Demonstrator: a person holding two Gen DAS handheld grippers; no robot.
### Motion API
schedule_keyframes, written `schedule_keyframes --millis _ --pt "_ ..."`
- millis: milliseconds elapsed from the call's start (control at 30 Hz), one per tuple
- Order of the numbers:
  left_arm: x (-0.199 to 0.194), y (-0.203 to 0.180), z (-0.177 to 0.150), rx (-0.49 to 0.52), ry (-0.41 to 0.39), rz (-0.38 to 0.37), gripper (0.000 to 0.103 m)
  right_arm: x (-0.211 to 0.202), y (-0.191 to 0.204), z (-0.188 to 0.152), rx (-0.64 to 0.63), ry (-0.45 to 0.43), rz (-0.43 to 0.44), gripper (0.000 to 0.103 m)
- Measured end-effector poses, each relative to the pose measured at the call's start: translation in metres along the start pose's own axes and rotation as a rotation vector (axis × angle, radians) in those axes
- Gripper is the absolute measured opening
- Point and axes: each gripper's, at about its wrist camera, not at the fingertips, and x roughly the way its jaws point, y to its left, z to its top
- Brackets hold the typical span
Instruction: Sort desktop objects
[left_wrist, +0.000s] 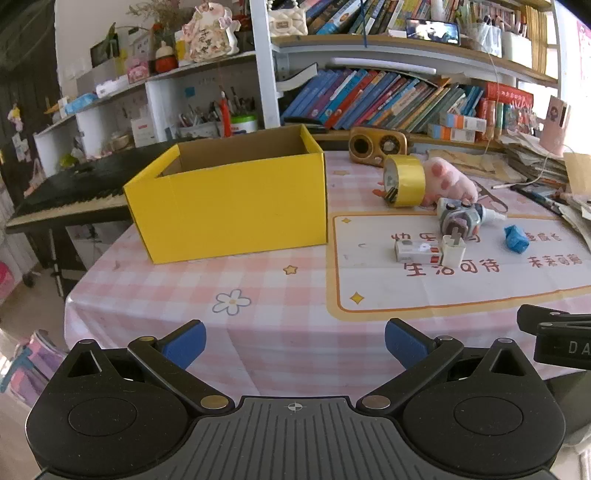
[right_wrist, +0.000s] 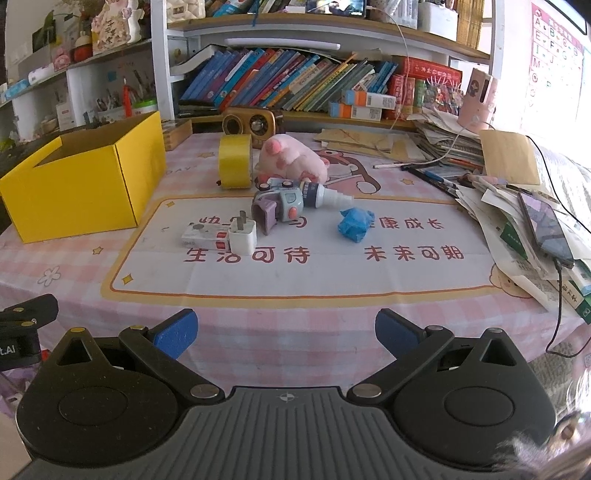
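An open yellow box (left_wrist: 229, 206) (right_wrist: 77, 184) stands on the left of the pink checked table. On the mat lie a yellow tape roll (left_wrist: 404, 180) (right_wrist: 234, 166), a pink plush pig (left_wrist: 448, 181) (right_wrist: 291, 158), a grey toy robot (left_wrist: 460, 218) (right_wrist: 280, 206), a glue bottle (right_wrist: 328, 195), a white charger plug (left_wrist: 452, 251) (right_wrist: 242, 236), a small white box (left_wrist: 415, 252) (right_wrist: 203, 238) and a crumpled blue wad (left_wrist: 517, 238) (right_wrist: 354, 221). My left gripper (left_wrist: 295, 345) and right gripper (right_wrist: 286, 334) are open, empty, at the near table edge.
A wooden speaker (right_wrist: 251, 122) and shelves of books (right_wrist: 295, 81) stand at the back. Stacked papers, pens and a phone (right_wrist: 546, 225) crowd the right side. A black keyboard (left_wrist: 70, 192) sits left of the table.
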Motion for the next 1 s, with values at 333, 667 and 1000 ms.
schedule_keyframes --millis 333,667,1000 --pt "0.0013 0.0021 0.0008 -0.001 0.003 -0.002 0.103 -0.0003 0.0053 0.0031 -0.012 -0.002 -0.002 0.103" --pt "0.0031 0.0026 0.0028 0.011 0.001 -0.005 0.103 0.0002 0.0069 0.0052 -0.014 -0.002 -0.004 0.103" --pt "0.0054 0.0047 0.0049 0.007 -0.003 -0.005 0.103 -0.0006 0.0095 0.0075 -0.014 -0.019 0.0 0.103"
